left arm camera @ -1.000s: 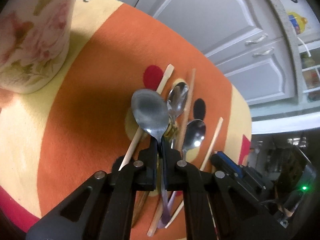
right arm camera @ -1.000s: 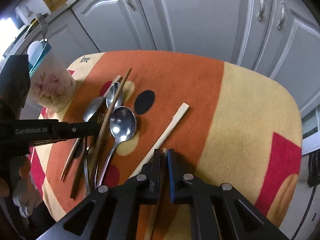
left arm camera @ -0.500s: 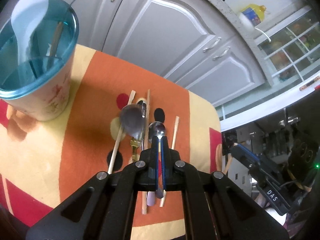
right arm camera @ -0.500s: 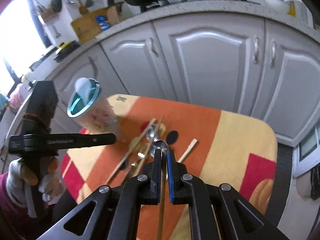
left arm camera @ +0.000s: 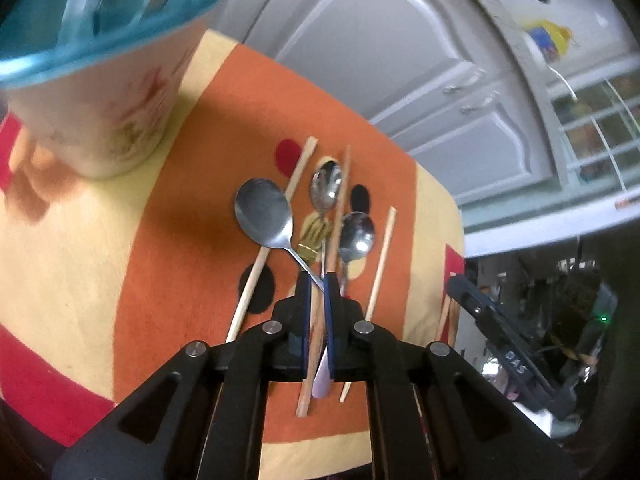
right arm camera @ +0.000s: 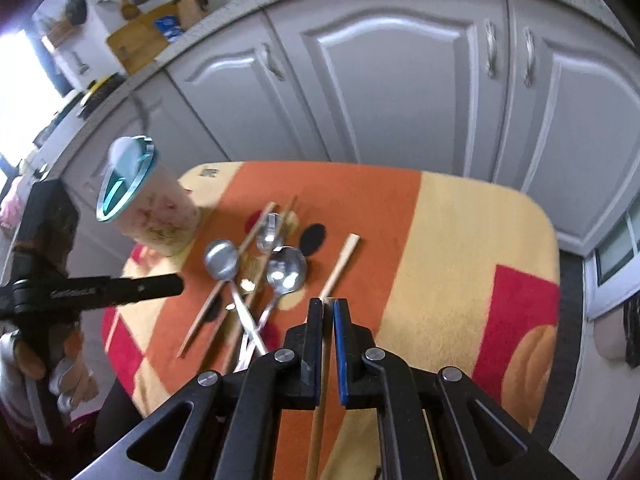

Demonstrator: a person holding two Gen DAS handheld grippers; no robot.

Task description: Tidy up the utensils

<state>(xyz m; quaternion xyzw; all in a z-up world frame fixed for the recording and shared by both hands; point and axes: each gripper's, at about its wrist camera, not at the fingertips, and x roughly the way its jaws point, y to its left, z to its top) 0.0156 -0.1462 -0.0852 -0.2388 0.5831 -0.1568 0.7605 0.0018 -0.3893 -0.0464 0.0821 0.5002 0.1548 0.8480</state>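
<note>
Two spoons [left arm camera: 343,216], a gold fork [left arm camera: 314,236] and loose chopsticks [left arm camera: 382,256] lie in a bunch on the orange cloth [left arm camera: 192,216], near the floral cup [left arm camera: 100,92] with the blue rim. One big spoon [left arm camera: 264,214] is raised above the bunch; the left gripper [left arm camera: 316,284] has its handle between the jaws, which are opening. The right gripper [right arm camera: 327,308] pinches one chopstick [right arm camera: 320,412], jaws pressed on it, further from the cup.

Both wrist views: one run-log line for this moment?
left tool: opening, spoon handle between pads | right tool: shut on chopstick | cup: upright on cloth
</note>
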